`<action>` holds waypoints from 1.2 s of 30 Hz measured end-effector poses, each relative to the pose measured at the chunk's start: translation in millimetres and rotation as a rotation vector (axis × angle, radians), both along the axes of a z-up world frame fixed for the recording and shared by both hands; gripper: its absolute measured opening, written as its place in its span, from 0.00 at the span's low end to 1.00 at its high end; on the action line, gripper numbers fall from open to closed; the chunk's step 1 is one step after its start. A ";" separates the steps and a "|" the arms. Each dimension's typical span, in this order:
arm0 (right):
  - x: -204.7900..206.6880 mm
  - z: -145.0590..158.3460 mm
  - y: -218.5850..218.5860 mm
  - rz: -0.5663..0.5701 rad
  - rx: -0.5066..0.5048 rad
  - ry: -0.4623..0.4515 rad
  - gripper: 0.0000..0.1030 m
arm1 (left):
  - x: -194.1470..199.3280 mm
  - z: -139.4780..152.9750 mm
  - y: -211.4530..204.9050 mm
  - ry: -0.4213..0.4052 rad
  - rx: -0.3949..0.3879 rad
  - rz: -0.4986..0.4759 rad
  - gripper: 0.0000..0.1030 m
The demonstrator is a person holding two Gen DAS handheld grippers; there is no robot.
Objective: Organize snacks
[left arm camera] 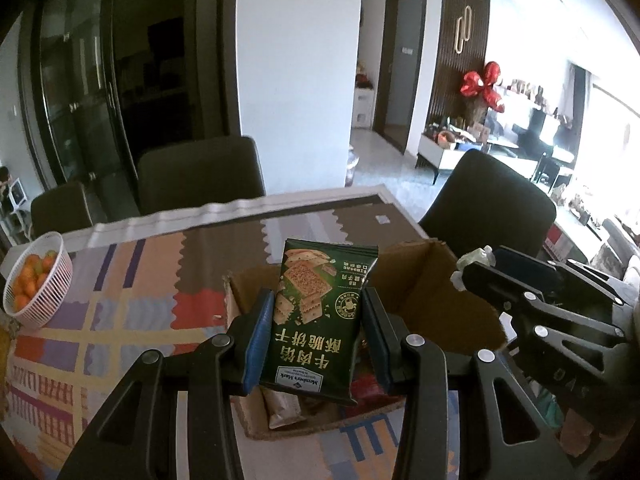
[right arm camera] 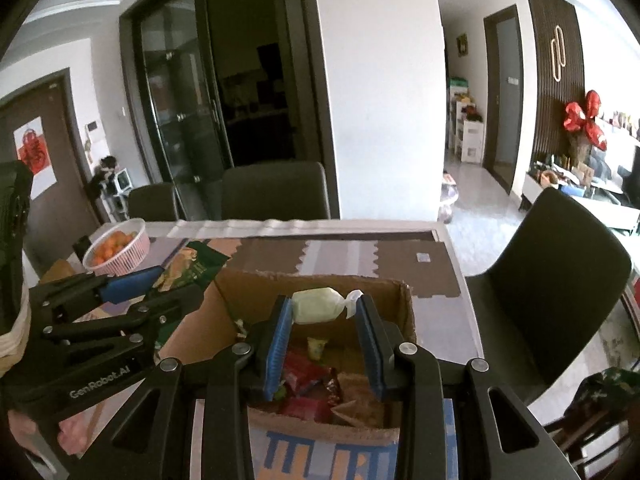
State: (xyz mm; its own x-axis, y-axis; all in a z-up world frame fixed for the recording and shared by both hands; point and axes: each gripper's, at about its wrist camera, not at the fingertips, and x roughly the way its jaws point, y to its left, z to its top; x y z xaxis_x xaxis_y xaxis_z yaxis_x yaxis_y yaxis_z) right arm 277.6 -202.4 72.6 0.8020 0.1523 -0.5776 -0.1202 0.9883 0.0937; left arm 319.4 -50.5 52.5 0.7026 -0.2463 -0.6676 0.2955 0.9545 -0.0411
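Left gripper (left arm camera: 316,312) clamps green cracker packet (left arm camera: 320,312); right gripper (right arm camera: 325,312) pinches wrapped candy (right arm camera: 320,305).

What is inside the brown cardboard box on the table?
The brown cardboard box holds several snack packets: red wrappers, a small yellow packet and a tan packet. The right gripper and its pale wrapped sweet cover part, so the full contents stay unknown.
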 end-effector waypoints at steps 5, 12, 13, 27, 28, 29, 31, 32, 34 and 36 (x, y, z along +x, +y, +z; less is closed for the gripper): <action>14.6 -10.5 -0.6 -0.016 -0.016 0.047 0.34 | 7.5 -8.5 -0.7 0.012 0.031 0.032 0.50; 12.3 -17.3 -8.5 -0.053 -0.039 0.068 0.52 | -6.3 -11.1 7.2 -0.016 0.056 0.065 0.62; 9.2 -17.7 -8.5 -0.056 -0.046 0.069 0.55 | -10.4 -10.8 8.7 -0.023 0.055 0.069 0.62; -65.0 -3.6 -12.2 -0.098 -0.066 -0.025 0.79 | -97.7 8.5 21.3 -0.159 0.072 0.112 0.86; -72.9 -2.6 -12.8 -0.104 -0.065 -0.035 0.81 | -103.7 9.5 22.0 -0.167 0.071 0.113 0.87; -78.4 -1.9 -13.0 -0.107 -0.064 -0.041 0.82 | -111.6 9.9 23.1 -0.178 0.072 0.116 0.89; -90.7 -1.3 -13.3 -0.110 -0.059 -0.052 0.83 | -124.0 11.2 23.0 -0.192 0.075 0.118 0.91; -97.5 -1.4 -13.7 -0.111 -0.055 -0.057 0.84 | -129.7 11.3 23.4 -0.198 0.076 0.117 0.92; -108.8 -2.0 -14.5 -0.113 -0.049 -0.062 0.85 | -143.5 11.7 24.1 -0.209 0.075 0.116 0.93; -122.3 -3.1 -14.6 -0.112 -0.046 -0.069 0.85 | -153.8 11.6 24.8 -0.219 0.075 0.116 0.94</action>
State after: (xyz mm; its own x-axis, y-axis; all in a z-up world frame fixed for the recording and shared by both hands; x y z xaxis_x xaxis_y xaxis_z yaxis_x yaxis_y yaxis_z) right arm 155.3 -217.0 69.5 0.8503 0.0344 -0.5251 -0.0135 0.9990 0.0435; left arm 165.5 -25.6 64.1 0.8532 -0.1116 -0.5096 0.1782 0.9804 0.0837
